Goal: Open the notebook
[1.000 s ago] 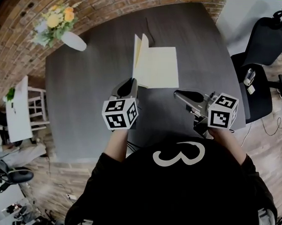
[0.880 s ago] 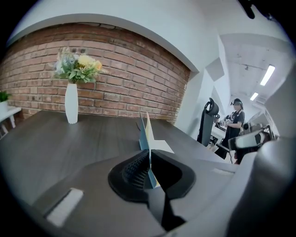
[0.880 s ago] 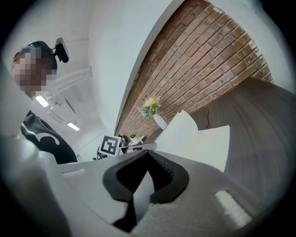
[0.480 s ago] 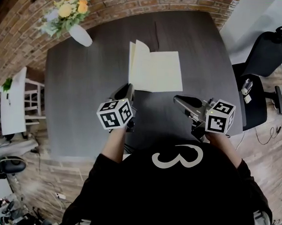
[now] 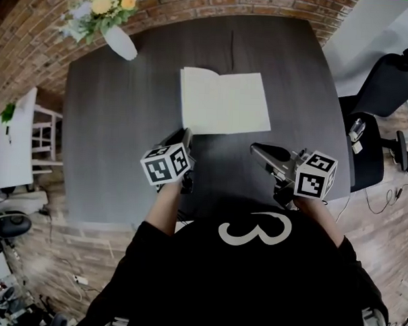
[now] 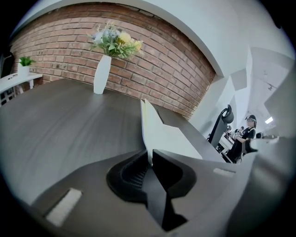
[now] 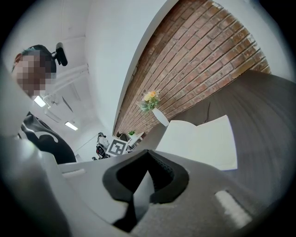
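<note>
The notebook (image 5: pixel 227 102) lies open on the dark table (image 5: pixel 117 135), cream pages up; the right gripper view shows it too (image 7: pixel 203 139). Its left leaf (image 6: pixel 145 125) still stands raised at the near corner, beside the flat right page (image 6: pixel 173 139). My left gripper (image 5: pixel 185 134) is at that near-left corner. Its jaws have just been opening slightly, but the leaf's edge runs into the narrow gap (image 6: pixel 150 159) and the pads still pinch it. My right gripper (image 5: pixel 255 149) hovers near the notebook's near-right side, jaws together (image 7: pixel 147 170) with nothing in them.
A white vase of flowers (image 5: pixel 120 44) stands at the table's far left corner. A thin cable (image 5: pixel 231 42) lies beyond the notebook. A black office chair (image 5: pixel 389 86) is off the right edge, a white shelf (image 5: pixel 16 144) off the left.
The lifted leaf has swung over to the left and lower, so the notebook spreads wider. My left gripper moved down and nearer with it. The right gripper shifted only slightly.
</note>
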`<state>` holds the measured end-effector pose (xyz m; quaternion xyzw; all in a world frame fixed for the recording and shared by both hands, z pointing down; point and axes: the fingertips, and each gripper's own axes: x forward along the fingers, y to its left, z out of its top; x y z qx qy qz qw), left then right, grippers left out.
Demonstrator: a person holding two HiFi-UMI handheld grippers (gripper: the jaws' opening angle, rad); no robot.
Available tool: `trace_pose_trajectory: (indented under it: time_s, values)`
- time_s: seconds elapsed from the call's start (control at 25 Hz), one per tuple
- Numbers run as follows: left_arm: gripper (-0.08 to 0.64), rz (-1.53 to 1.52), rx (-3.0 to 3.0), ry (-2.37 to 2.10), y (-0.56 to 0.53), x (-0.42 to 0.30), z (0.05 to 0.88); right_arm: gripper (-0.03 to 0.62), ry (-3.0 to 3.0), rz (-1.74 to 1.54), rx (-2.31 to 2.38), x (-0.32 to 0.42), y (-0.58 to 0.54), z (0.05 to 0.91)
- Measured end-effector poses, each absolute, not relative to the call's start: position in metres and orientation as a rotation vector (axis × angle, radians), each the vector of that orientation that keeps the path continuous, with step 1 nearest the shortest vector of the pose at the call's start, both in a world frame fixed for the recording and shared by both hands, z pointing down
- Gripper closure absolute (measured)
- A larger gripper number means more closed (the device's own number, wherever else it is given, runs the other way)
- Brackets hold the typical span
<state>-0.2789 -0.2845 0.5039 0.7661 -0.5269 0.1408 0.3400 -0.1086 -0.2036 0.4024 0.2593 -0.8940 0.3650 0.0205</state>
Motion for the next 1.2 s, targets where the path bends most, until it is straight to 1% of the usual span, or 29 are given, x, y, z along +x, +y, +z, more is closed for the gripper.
trace_pose_trajectory:
  time_s: [0.48, 0.68, 0.76, 0.92, 1.2]
  values:
    - [0.475, 0.491, 1.916, -1.322, -0.277, -0.286, 0.549, 0.591, -2.774, 1.124, 0.840, -0.110, -0.201, 0.409]
    - [0.359, 0.642, 1.898, -1.394, -0.278, -0.297, 0.562, 0.591, -2.774, 1.131, 0.881, -0.102, -0.203, 0.413]
    - [0.350, 0.674, 1.902, -1.414, -0.280, -0.299, 0.564, 0.591, -2.772, 1.136, 0.895, -0.098, -0.204, 0.414]
    - [0.295, 0.693, 1.929, -1.469, -0.284, -0.301, 0.556, 0.591, -2.785, 1.139, 0.892, -0.095, -0.202, 0.417]
    - [0.282, 0.578, 1.949, -1.506, -0.287, -0.300, 0.529, 0.591, -2.795, 1.127, 0.883, -0.081, -0.200, 0.406]
